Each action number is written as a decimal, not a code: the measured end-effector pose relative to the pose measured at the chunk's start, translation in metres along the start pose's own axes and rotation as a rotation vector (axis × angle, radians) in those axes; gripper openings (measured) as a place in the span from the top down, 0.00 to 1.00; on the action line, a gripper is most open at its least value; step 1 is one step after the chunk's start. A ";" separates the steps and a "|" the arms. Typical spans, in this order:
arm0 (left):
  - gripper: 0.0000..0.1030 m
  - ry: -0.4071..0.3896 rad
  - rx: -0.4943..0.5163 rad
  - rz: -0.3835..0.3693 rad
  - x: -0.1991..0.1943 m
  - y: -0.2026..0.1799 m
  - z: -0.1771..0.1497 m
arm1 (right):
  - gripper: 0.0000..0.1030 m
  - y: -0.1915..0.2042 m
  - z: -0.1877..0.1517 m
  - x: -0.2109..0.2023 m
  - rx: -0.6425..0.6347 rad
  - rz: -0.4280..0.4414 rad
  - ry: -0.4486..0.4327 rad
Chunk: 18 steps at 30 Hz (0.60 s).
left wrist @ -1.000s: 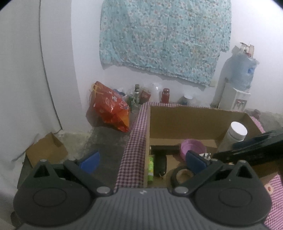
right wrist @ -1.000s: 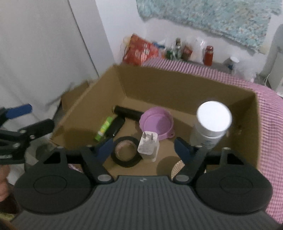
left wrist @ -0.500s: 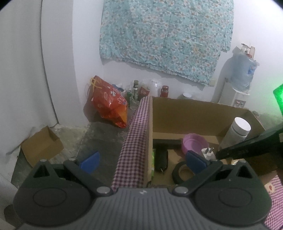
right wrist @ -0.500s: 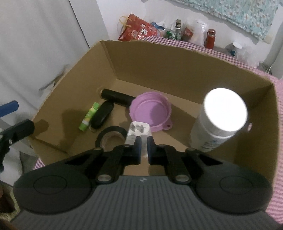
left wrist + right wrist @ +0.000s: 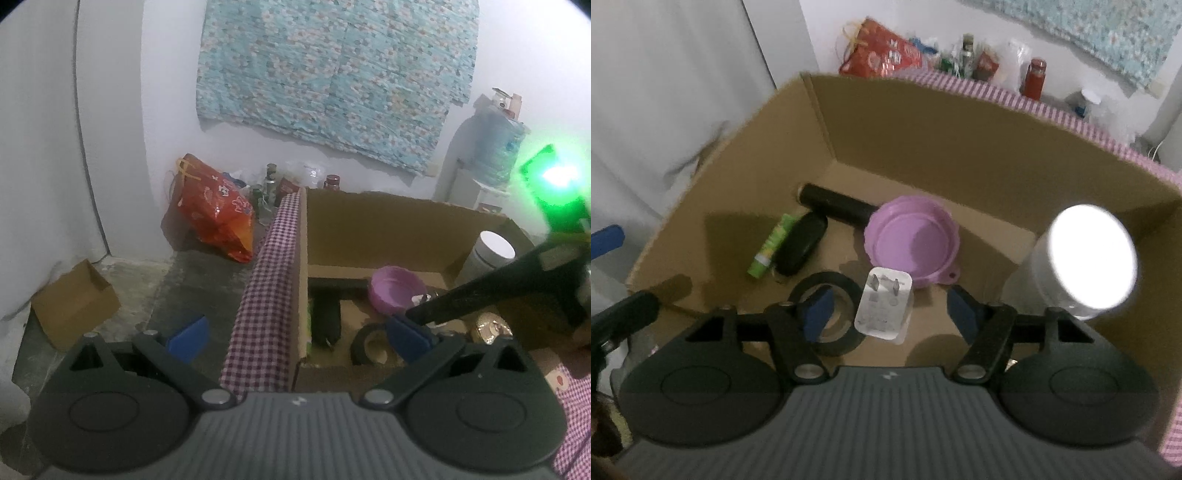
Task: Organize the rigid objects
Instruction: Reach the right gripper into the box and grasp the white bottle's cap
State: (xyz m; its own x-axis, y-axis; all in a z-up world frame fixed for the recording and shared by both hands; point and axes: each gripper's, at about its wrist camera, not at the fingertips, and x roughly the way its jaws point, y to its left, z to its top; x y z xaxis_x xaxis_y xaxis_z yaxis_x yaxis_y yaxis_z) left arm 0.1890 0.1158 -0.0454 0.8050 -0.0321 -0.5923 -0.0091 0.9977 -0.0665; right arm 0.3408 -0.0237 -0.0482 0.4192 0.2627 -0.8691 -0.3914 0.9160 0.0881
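Note:
A cardboard box (image 5: 923, 122) sits on a checked cloth. Inside lie a purple lid (image 5: 913, 242), a white charger plug (image 5: 884, 304), a black tape roll (image 5: 827, 314), a black tube (image 5: 836, 205), a black case (image 5: 799, 248), a green stick (image 5: 770, 245) and an upright white bottle (image 5: 1086, 254). My right gripper (image 5: 892, 314) is open above the box, its fingers either side of the plug, holding nothing. My left gripper (image 5: 295, 332) is open and empty at the box's left wall (image 5: 302, 266). The right gripper's finger (image 5: 480, 295) crosses the left wrist view.
A checked cloth (image 5: 266, 280) covers the table edge left of the box. On the floor are a red bag (image 5: 214, 206), several bottles (image 5: 271, 184) and a small cardboard box (image 5: 74, 302). A water dispenser (image 5: 491, 147) stands at the right wall.
My right gripper was open, shut half a second ago, and is open again over the plug. The left gripper's view has risen and pulled back a little.

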 end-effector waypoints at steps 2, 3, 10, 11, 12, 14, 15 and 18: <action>0.00 0.001 0.006 -0.005 0.000 0.000 -0.001 | 0.73 -0.003 0.001 0.008 0.024 0.024 0.024; 0.00 0.001 0.010 -0.006 -0.001 0.001 -0.001 | 0.74 -0.004 0.001 0.006 0.027 0.018 0.019; 0.00 -0.004 0.008 -0.016 -0.002 0.004 -0.004 | 0.75 -0.001 -0.009 -0.001 -0.016 -0.039 0.027; 0.00 -0.004 0.008 -0.016 -0.002 0.004 -0.004 | 0.75 0.000 -0.009 -0.001 -0.022 -0.051 0.029; 0.00 -0.005 0.009 -0.016 -0.002 0.005 -0.004 | 0.75 -0.001 -0.010 -0.002 -0.027 -0.061 0.029; 0.00 -0.006 0.009 -0.017 -0.002 0.005 -0.003 | 0.75 -0.001 -0.010 -0.001 -0.041 -0.087 0.030; 0.00 -0.007 0.007 -0.019 -0.002 0.005 -0.003 | 0.75 -0.001 -0.010 -0.001 -0.044 -0.095 0.031; 0.00 -0.009 0.004 -0.028 -0.002 0.006 -0.002 | 0.72 -0.005 -0.011 -0.004 -0.031 -0.076 0.024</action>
State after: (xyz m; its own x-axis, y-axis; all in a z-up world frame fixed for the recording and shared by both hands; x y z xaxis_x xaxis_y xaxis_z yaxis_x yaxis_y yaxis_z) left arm 0.1857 0.1213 -0.0462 0.8104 -0.0599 -0.5828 0.0164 0.9967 -0.0797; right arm 0.3321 -0.0323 -0.0499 0.4286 0.1852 -0.8843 -0.3843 0.9232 0.0071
